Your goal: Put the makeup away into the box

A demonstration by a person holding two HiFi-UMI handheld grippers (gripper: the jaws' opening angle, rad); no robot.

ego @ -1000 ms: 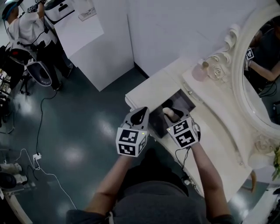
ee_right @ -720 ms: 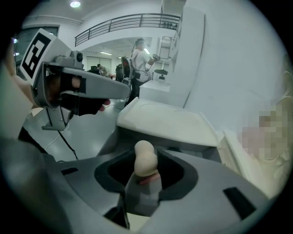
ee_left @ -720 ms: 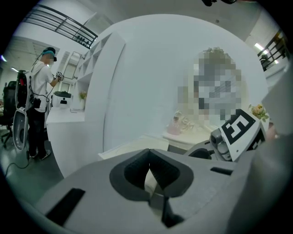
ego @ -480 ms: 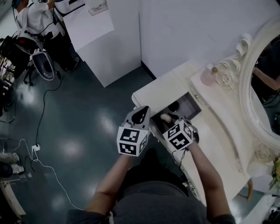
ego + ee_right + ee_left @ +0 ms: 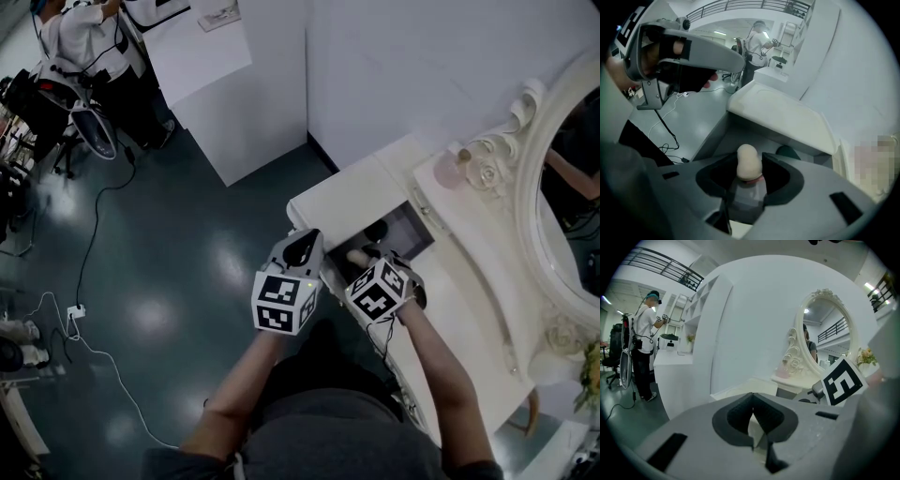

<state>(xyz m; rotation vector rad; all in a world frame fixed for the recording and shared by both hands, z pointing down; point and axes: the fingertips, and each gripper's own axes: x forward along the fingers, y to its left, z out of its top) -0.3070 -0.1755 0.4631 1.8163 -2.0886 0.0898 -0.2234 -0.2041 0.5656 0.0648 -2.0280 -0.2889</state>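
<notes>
1. The right tool (image 5: 749,157) has the makeup sponge (image 5: 748,165) between its jaws. The sponge is a beige egg-shaped head on a clear holder, and the head points away from the camera.
2. These jaws have just been opening a little, but the pads look to lie against the holder's sides, so the sponge is pinched rather than loose.
3. This tool tilts steeply down over the open drawer (image 5: 412,234) set into the white surface (image 5: 342,197). In the head view the sponge hangs over the drawer's near end, at about 8 o'clock from the drawer's middle.
4. A dark round thing (image 5: 787,152) lies in the drawer, at 2 o'clock from the sponge in the right gripper view. I cannot tell what it is.
5. The left tool (image 5: 300,249) sits just beside the right one, at 9 o'clock from it, by the surface's front edge. Its jaws are pressed together with nothing between them.
6. An oval mirror in an ornate white frame (image 5: 539,112) stands at 2 o'clock from the drawer. A pink bottle (image 5: 454,172) stands at its foot.
7. A person in a white top (image 5: 70,42) stands well apart, at 10 o'clock across the dark floor.
</notes>
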